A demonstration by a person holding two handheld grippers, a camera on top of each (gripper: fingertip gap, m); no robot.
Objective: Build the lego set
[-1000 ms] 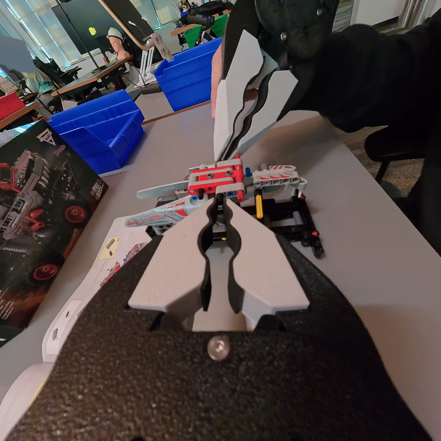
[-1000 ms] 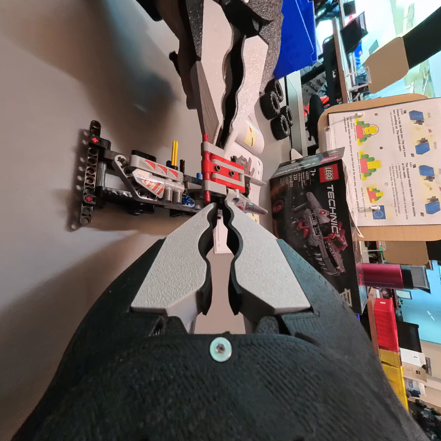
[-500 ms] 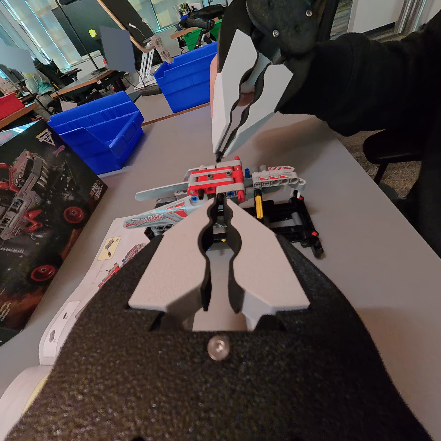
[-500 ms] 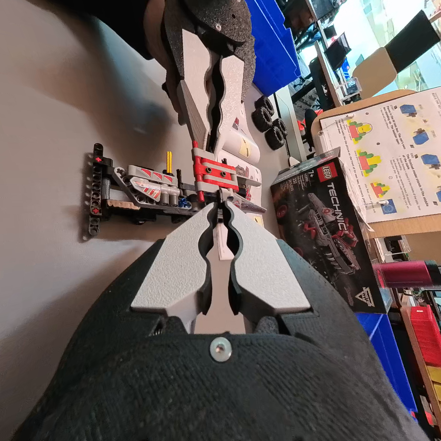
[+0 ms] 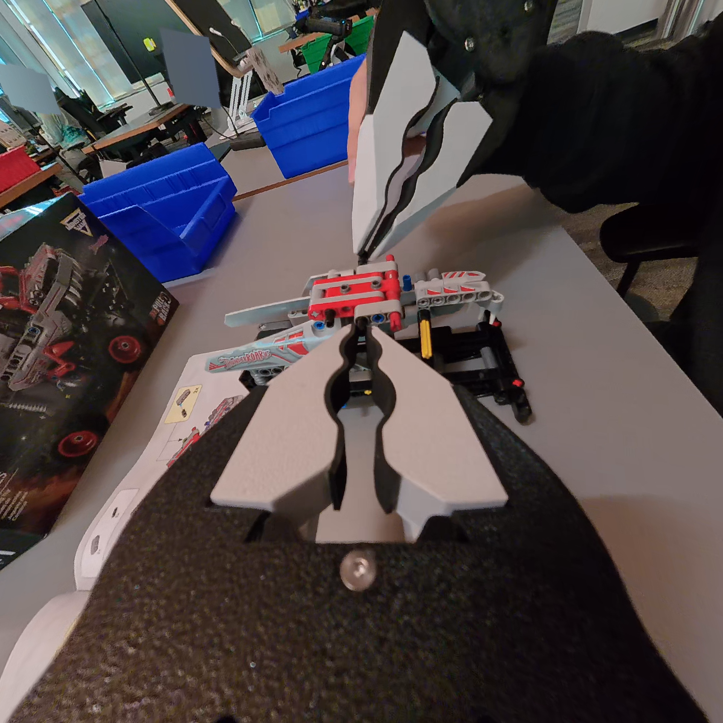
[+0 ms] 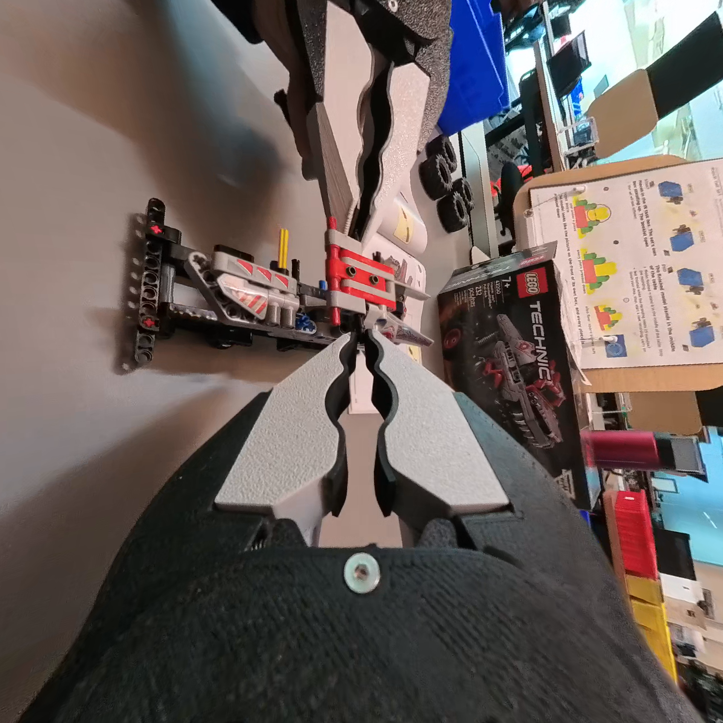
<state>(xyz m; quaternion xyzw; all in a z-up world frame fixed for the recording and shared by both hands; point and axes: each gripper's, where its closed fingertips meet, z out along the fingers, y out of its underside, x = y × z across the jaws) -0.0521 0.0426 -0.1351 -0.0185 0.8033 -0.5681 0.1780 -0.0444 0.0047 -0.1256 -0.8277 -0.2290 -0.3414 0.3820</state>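
The partly built lego model [image 5: 364,297] lies on the grey table [image 5: 587,391]: a black frame, grey panels with red stripes, a red and grey block on top, a yellow axle. My left gripper [image 5: 362,326] is at its near side, jaws shut on a small black pin [image 5: 362,320] under the red block. My right gripper [image 5: 365,254] comes down from the far side, its tips at the block's far edge. In the right wrist view the model [image 6: 274,289] lies crosswise. The right gripper [image 6: 360,338] is shut on a black pin [image 6: 358,324], and the left gripper [image 6: 352,231] is opposite.
The lego box [image 5: 58,332] lies at the left, also in the right wrist view [image 6: 508,352]. An instruction booklet [image 5: 187,410] lies under the model's left end. Two blue bins [image 5: 164,207] stand behind. Black tyres [image 6: 446,184] lie by the booklet. The table edge runs along the right.
The right gripper drew back a little from the model, tilted, then came in close again at the red block. The left gripper and the model have stayed in place.
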